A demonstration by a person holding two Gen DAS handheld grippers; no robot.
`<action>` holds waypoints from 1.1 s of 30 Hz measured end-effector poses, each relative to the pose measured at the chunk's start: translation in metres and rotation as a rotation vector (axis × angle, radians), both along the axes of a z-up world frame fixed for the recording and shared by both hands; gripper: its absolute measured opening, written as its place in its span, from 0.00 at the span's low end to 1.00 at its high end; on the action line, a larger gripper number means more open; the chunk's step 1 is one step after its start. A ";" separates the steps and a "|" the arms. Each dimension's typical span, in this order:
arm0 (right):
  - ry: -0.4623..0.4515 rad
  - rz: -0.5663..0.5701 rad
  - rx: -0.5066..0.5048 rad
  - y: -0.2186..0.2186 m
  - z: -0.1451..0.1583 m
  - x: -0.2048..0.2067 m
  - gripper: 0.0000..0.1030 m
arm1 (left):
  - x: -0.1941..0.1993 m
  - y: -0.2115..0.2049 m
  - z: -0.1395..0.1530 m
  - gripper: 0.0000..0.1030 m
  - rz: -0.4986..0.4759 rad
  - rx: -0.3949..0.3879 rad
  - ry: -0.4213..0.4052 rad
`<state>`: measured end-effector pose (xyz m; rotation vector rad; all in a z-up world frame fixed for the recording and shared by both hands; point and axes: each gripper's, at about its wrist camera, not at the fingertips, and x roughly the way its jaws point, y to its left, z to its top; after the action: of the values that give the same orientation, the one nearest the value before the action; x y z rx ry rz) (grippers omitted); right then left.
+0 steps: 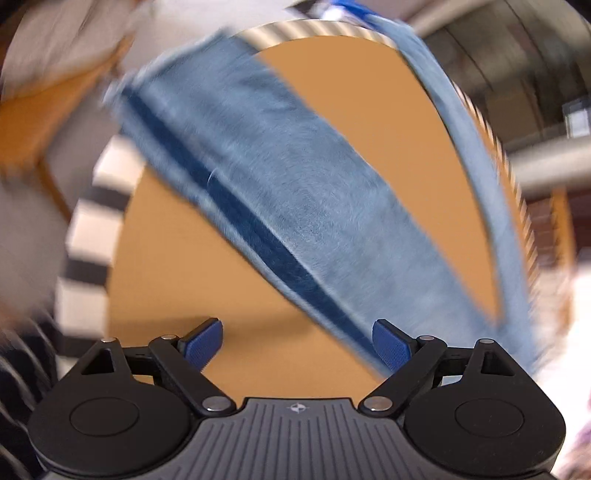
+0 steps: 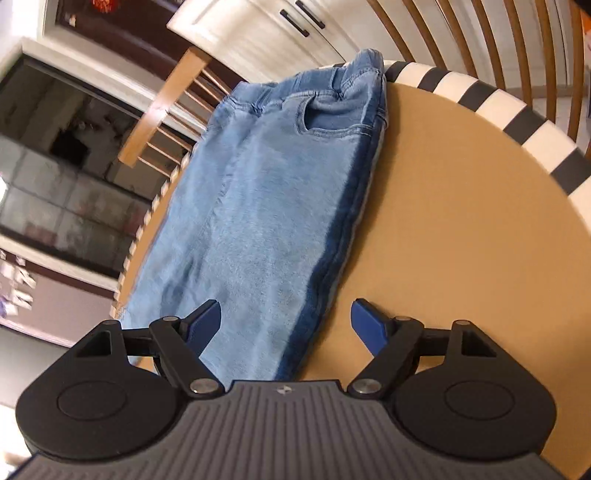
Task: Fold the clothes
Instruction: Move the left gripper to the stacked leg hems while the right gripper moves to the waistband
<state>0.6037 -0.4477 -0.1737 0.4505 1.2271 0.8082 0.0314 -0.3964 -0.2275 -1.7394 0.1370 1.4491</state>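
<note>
A pair of light blue jeans [image 2: 266, 206] lies on a round tan table [image 2: 461, 240], with the waistband and pocket at the far end in the right wrist view. A dark blue stripe runs along its side seam. In the left wrist view the jeans [image 1: 288, 184] stretch diagonally across the table [image 1: 177, 266], blurred by motion. My left gripper [image 1: 297, 343] is open and empty above the table, its right finger over the jeans' edge. My right gripper [image 2: 286, 325] is open and empty, straddling the near end of the jeans.
The table has a black and white striped rim [image 2: 517, 114]. Wooden chairs [image 2: 166, 107] stand beyond the table. White cabinets [image 2: 258, 33] and a dark doorway are behind. A wooden chair [image 1: 44, 118] shows left in the left wrist view.
</note>
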 end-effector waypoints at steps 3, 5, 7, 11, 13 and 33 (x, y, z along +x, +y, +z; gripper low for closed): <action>-0.027 0.013 -0.012 0.003 0.001 -0.003 0.77 | -0.012 -0.005 -0.005 0.88 0.099 0.015 -0.082; -0.021 0.006 -0.001 0.001 0.000 -0.005 0.79 | -0.018 -0.010 -0.010 0.93 0.180 0.015 -0.148; -0.011 -0.006 0.008 0.002 -0.002 -0.005 0.80 | -0.022 -0.012 -0.014 0.97 0.225 0.025 -0.193; 0.004 -0.026 0.025 0.003 -0.002 -0.003 0.80 | -0.022 -0.014 -0.020 0.98 0.273 0.069 -0.248; 0.020 -0.045 0.044 0.003 -0.004 -0.001 0.81 | -0.022 -0.014 -0.023 0.97 0.306 0.104 -0.267; 0.042 -0.071 0.103 0.009 -0.008 0.011 0.84 | -0.027 0.000 -0.030 0.86 0.299 0.222 -0.271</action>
<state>0.6145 -0.4388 -0.1816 0.5943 1.2051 0.8077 0.0044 -0.3963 -0.2576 -1.8027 -0.4286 1.3576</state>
